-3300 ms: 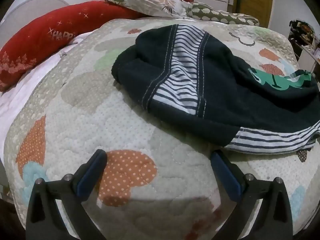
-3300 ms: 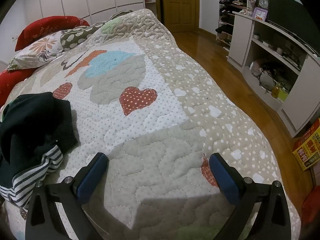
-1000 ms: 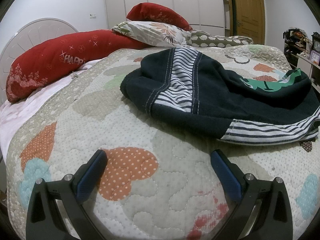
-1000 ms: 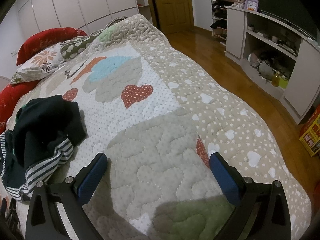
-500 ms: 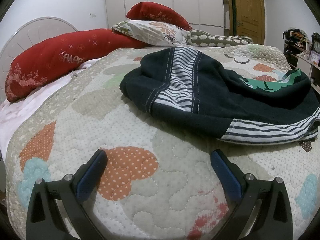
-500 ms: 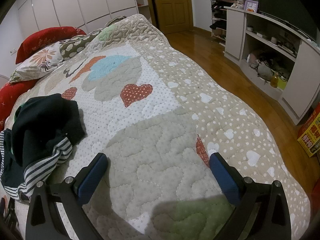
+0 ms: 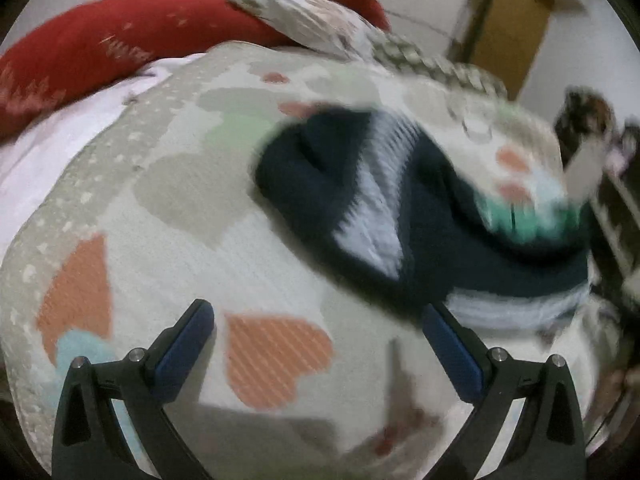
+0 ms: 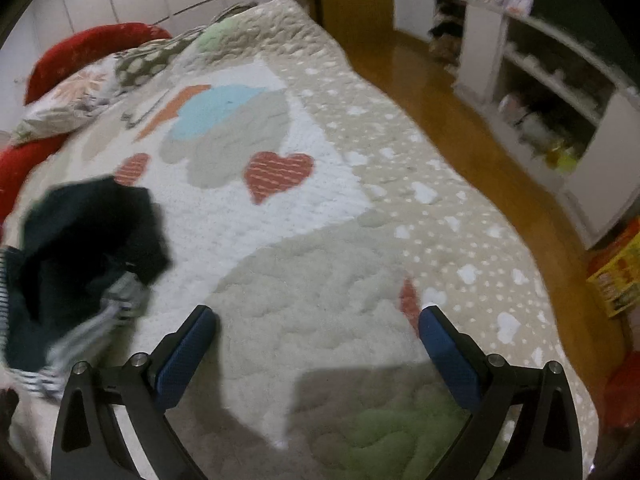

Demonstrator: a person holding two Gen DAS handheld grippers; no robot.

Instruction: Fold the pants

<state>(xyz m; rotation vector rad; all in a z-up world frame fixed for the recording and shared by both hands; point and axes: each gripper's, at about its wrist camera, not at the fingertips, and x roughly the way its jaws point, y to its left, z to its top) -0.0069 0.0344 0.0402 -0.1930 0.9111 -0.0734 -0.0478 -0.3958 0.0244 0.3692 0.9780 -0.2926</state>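
We hover over bed (image 8: 360,208), both left tongs (image 7: 318,344) and right tongs (image 8: 316,340) spread apart, empty. Pants (image 7: 400,216) crumpled; we should pinch waistband corners, spread flat.

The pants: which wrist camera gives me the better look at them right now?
Left wrist: the pants fill the middle of the view, though motion-blurred. The right wrist view shows them only as a crumpled heap at its left edge.
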